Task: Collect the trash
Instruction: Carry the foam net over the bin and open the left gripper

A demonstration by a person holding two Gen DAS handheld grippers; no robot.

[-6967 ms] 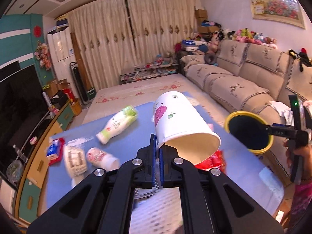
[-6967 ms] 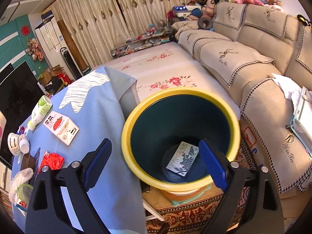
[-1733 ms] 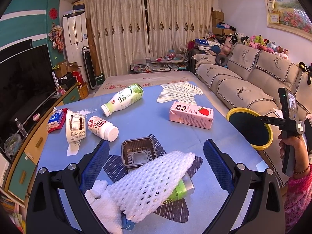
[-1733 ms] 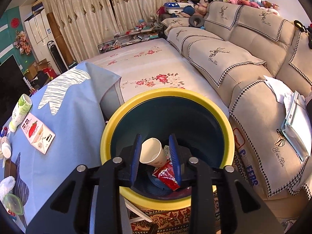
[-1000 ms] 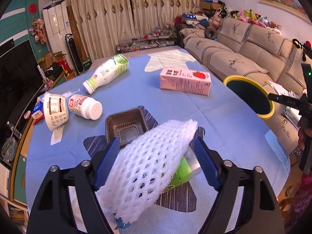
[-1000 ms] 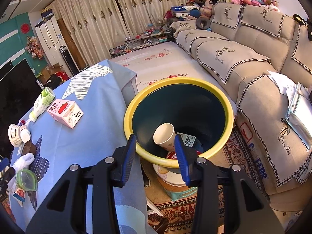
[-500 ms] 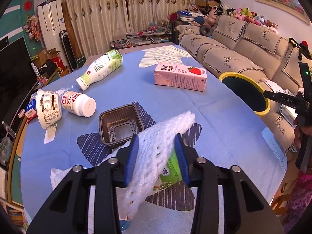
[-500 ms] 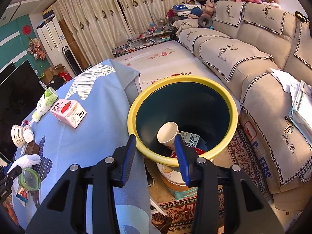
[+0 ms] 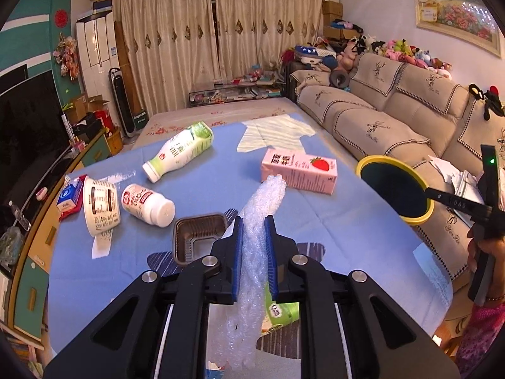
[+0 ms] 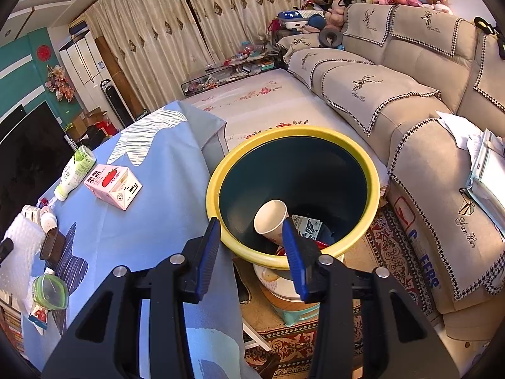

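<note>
From where I stand, the yellow-rimmed dark bin (image 10: 293, 170) sits just ahead of the right gripper (image 10: 251, 248), whose jaws stand partly apart on nothing. The left gripper (image 9: 254, 246) is closing on a white foam net sleeve (image 9: 258, 233), pinched between its pads; carrying it rightward to that bin looks like the next move. Beyond it lies a pink strawberry milk carton (image 9: 298, 172), print unreadable, and leftward a small white bottle (image 9: 148, 203) marked "OLO".

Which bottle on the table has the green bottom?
The taller white bottle lying farthest back on the blue table has it. The short one nearer the brown tray has red lettering.
</note>
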